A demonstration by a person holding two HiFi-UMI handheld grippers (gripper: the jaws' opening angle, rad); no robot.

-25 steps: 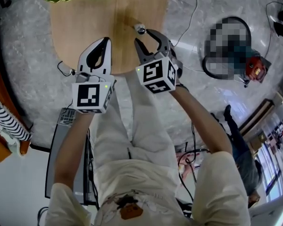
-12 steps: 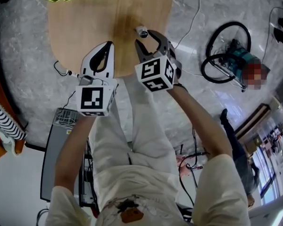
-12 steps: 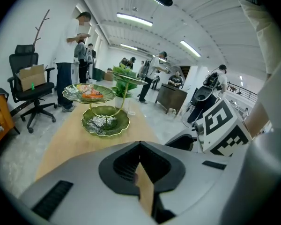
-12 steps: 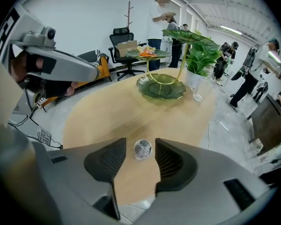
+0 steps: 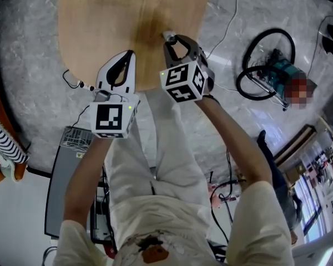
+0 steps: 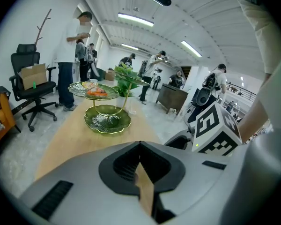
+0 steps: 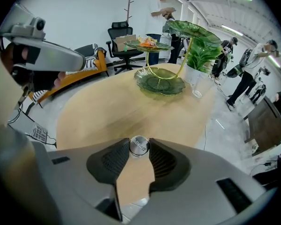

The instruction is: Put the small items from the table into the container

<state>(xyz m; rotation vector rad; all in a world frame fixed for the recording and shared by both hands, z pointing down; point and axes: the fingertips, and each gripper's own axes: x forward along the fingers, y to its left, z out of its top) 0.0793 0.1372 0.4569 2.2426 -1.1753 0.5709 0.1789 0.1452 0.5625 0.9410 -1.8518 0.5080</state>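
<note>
- The right gripper [image 5: 176, 38] has been lowered onto the near right part of the wooden table [image 5: 108, 29]. Its jaws are tipped steeply down at a small silver disc [image 7: 139, 146].
- A second ago those jaws were spread wide, with the disc in front of the left fingertip. Now they are closing, and the disc is seen between the two tips.
- In the right gripper view both pads are drawn in close to the disc's sides. A firm pinch cannot be confirmed yet, and the disc is still lying flat on the wood.
- The left gripper [image 5: 130, 54] has hardly been shifted. It is held over the near edge of the table, just left of the right gripper. Its jaws are pressed together at the tips with nothing between them.
- The green leaf-shaped tiered dish [image 7: 159, 82] stands at the far end of the table, well apart from the disc. It is judged to be the container meant.
- The pick-up step is judged to be almost complete. Once the grip is made, a lift and a carry across the table to the dish will be needed.
- A risk is judged to remain: a thin disc caught only at the tips may be squeezed out sideways.
</note>
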